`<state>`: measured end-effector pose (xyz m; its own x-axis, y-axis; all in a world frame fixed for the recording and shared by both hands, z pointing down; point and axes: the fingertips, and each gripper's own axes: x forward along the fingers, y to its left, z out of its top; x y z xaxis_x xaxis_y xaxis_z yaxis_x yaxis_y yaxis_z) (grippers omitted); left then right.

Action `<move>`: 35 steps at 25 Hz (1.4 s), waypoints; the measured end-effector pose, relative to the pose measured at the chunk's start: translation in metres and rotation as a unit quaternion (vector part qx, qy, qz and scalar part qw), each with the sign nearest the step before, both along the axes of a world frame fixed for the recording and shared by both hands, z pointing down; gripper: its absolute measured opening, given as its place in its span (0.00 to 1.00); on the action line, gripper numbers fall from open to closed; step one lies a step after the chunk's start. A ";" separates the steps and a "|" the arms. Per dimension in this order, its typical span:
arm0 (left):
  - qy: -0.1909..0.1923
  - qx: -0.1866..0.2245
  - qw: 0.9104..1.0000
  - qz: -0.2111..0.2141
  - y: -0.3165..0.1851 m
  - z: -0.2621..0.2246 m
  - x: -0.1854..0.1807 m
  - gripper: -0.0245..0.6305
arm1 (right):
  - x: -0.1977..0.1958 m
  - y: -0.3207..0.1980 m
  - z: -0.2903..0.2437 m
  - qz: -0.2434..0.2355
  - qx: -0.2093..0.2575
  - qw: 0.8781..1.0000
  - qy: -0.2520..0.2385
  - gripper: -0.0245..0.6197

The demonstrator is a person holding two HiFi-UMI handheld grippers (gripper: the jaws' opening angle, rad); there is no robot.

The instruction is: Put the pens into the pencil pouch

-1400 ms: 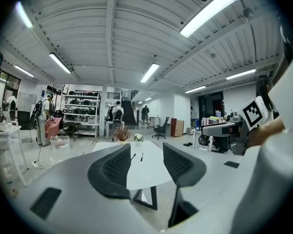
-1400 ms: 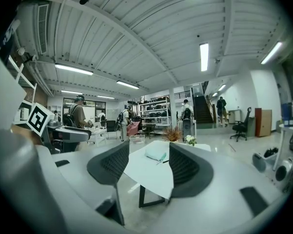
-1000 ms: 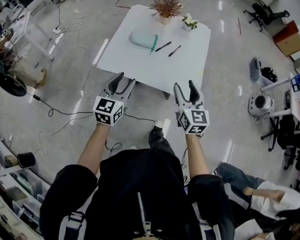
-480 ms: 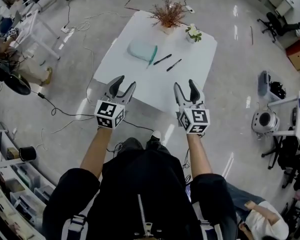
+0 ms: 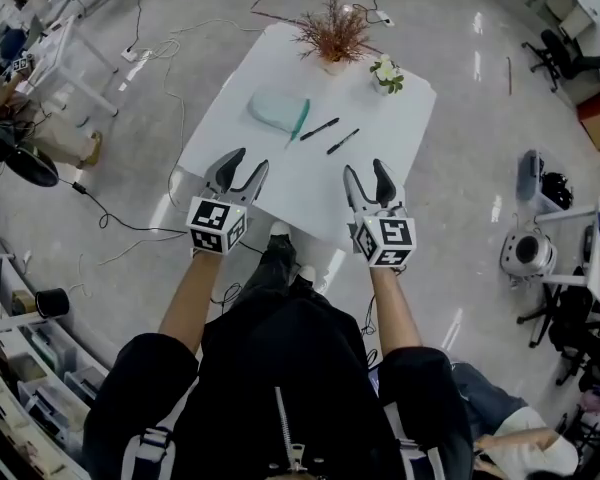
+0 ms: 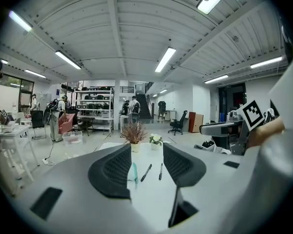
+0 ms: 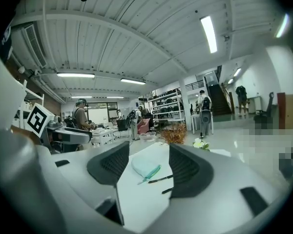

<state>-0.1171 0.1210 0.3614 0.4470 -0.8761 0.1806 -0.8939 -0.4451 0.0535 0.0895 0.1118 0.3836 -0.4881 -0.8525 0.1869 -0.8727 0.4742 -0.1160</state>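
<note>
I held my left gripper (image 5: 248, 160) and my right gripper (image 5: 364, 167) side by side in the air at the near side of the white table (image 5: 395, 118), touching nothing. The fingers of both stood wide apart with nothing between them; through each gap I saw only the table top farther off. The nearer pen (image 5: 342, 141) and the farther pen (image 5: 319, 128), both black, lay on the table at my twelve o'clock, well beyond my fingertips, side by side and apart from each other. The pale green pencil pouch (image 5: 278, 111) lay flat at about ten o'clock from them, just beside the farther pen. Along the far edge stood a pot of dry reddish twigs (image 5: 332, 30) at twelve o'clock and a small pot of white flowers (image 5: 385, 71) at one o'clock.
</note>
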 end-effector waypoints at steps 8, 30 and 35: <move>0.007 -0.009 1.000 0.028 -0.064 0.013 0.015 0.36 | 0.013 -0.047 0.009 0.026 -0.013 1.000 0.009 0.43; 0.012 -0.036 0.989 0.146 -0.211 0.035 0.031 0.36 | -0.013 -0.161 0.020 0.085 -0.038 0.995 0.044 0.44; 0.011 -0.038 0.989 0.142 -0.220 0.037 0.037 0.36 | -0.009 -0.171 0.020 0.080 -0.037 0.995 0.044 0.44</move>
